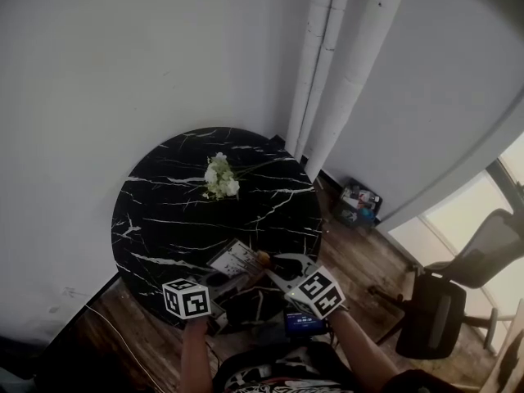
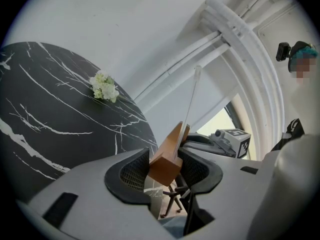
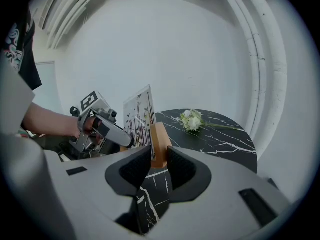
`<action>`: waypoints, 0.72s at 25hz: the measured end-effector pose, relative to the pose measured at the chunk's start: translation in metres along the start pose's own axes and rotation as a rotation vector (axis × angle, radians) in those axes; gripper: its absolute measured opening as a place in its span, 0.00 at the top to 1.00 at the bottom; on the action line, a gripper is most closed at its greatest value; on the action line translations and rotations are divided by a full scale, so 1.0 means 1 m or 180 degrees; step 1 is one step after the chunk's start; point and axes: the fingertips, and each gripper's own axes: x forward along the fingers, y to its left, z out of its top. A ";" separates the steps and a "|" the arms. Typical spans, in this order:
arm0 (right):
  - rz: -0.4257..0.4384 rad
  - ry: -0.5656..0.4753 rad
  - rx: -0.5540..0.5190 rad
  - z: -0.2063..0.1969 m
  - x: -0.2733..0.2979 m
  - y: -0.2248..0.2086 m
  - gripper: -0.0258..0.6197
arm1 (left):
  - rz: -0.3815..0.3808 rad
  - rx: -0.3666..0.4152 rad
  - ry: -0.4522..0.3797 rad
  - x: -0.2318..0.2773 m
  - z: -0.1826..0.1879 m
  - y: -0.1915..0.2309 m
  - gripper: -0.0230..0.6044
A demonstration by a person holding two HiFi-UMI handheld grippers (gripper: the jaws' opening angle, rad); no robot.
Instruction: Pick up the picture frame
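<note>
At lower centre of head view, L gripper (image 2: pixel 165 171) is clamped on picture frame (image 1: pixel 236 260), near tabletop (image 1: pixel 164 211) edge. R gripper (image 3: pixel 159 166) jaws closing w/ frame's wood base between them.

Chair (image 1: pixel 431 318) cut by right edge, picture frame (image 1: pixel 236 259) print too small to tell

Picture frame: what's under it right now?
The black marble table lies below the picture frame. The right tongs, closing around its wooden base, hide whether it touches the table.
</note>
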 end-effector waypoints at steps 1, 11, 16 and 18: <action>-0.0007 0.0006 -0.0010 -0.001 0.001 -0.001 0.80 | 0.0001 0.0003 0.0003 0.000 0.000 0.001 0.67; -0.0002 0.0068 -0.0023 0.003 0.007 -0.001 0.80 | -0.0001 -0.0021 -0.0005 -0.003 0.005 0.006 0.67; 0.0024 0.0119 -0.0062 0.003 0.010 0.003 0.81 | -0.0013 -0.0077 -0.0060 -0.007 0.003 0.008 0.67; 0.0030 0.0113 -0.0067 0.003 0.008 0.005 0.81 | -0.0025 -0.0089 -0.0077 -0.008 0.003 0.007 0.67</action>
